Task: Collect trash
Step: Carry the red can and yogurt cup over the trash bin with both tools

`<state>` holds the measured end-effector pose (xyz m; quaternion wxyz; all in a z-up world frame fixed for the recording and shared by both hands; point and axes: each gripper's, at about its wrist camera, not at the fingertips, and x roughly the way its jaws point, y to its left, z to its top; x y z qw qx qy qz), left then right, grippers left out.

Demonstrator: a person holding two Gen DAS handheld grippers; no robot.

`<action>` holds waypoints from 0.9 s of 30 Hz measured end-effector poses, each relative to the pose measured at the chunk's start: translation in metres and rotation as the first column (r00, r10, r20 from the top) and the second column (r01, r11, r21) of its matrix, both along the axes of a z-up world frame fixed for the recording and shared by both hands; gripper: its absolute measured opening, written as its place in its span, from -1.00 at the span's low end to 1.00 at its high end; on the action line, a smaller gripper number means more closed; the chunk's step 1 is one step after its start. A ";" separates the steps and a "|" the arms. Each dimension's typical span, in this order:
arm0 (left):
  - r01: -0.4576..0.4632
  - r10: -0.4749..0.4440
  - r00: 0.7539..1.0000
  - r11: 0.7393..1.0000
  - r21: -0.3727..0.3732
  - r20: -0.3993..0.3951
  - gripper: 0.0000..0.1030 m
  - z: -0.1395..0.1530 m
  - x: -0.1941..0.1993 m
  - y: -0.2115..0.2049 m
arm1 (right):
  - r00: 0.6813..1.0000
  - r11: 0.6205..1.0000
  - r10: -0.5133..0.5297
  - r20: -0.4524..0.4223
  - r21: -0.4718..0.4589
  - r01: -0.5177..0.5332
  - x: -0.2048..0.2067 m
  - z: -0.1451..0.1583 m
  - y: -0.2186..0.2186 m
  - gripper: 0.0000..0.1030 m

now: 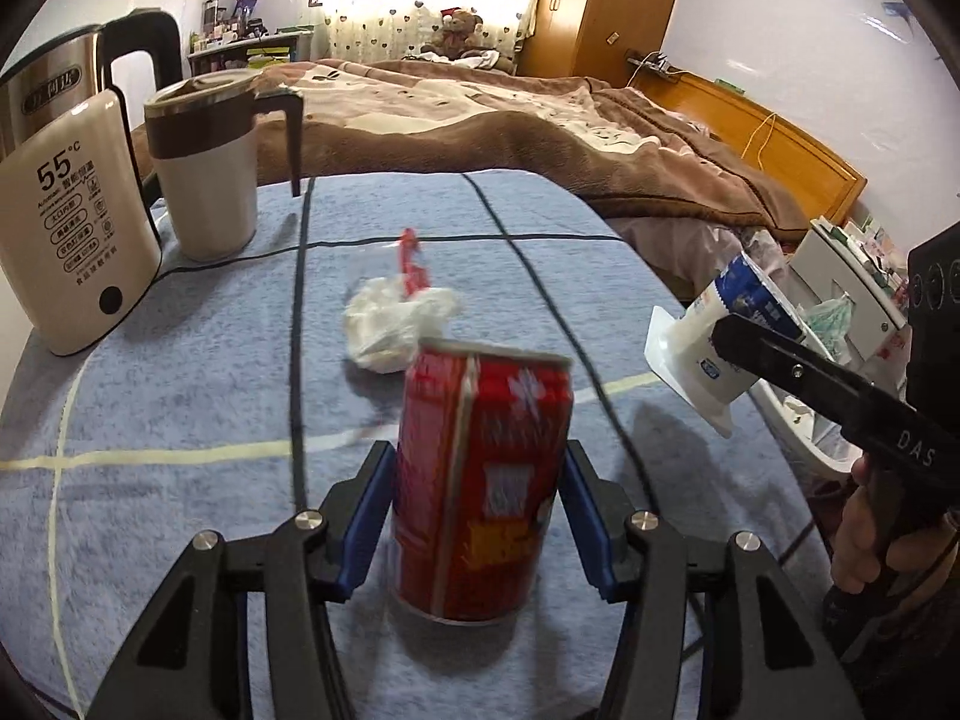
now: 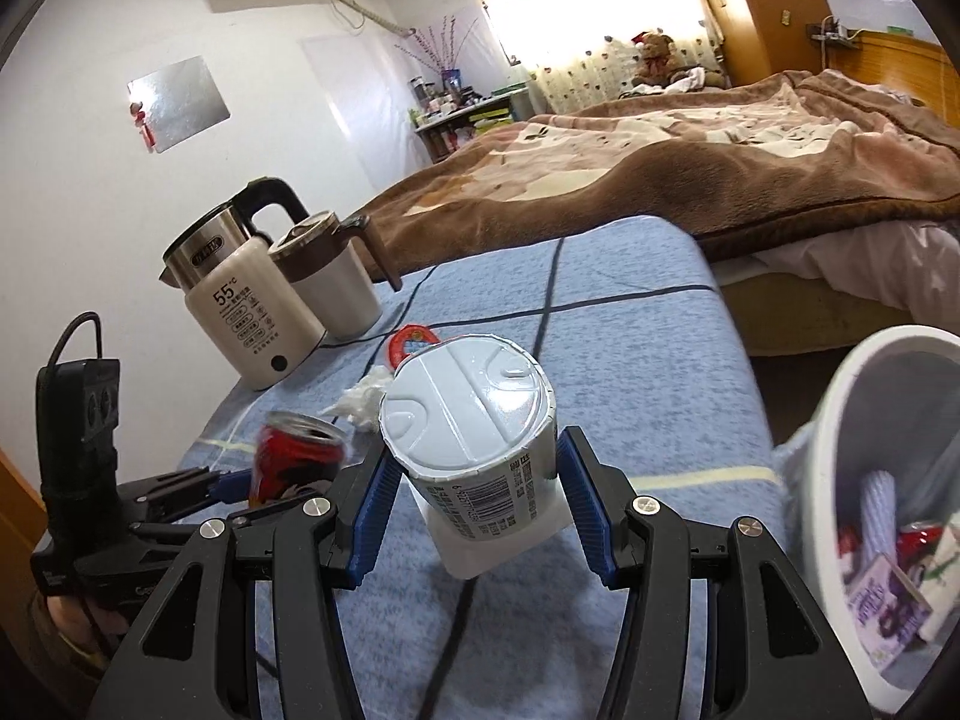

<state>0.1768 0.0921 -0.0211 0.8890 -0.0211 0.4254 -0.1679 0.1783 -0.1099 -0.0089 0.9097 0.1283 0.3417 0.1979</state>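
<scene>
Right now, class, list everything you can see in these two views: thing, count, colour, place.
Drink can: one, red, between the left claw's pads.
Yogurt cup: one, white, held in the right claw.
Crumpled plastic bag: one, white, mid-table.
Wrapper: one, red, behind the bag.
Kettle: one, cream and steel, table's far left.
Lidded jug: one, cream and brown, beside the kettle.
Tablecloth: one, blue with lines.
Bin: one, white, holding trash, right of the table.
Bed blanket: one, brown, beyond the table.
Left claw: one, black with blue pads.
Right claw: one, same colours.
</scene>
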 end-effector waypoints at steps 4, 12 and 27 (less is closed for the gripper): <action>0.010 -0.010 1.000 1.000 -0.008 0.010 0.10 0.005 -0.008 -0.012 | 0.999 0.999 -0.032 0.005 0.011 0.032 -0.010 0.003 -0.016 0.05; 0.046 -0.044 0.998 0.999 -0.030 0.037 0.09 0.013 -0.020 -0.039 | 0.996 0.996 -0.086 0.025 0.022 0.085 -0.030 0.012 -0.044 0.05; 0.146 -0.144 0.987 0.989 -0.033 0.068 0.08 0.026 -0.028 -0.107 | 0.980 0.981 -0.190 0.057 0.039 0.188 -0.061 0.025 -0.105 0.05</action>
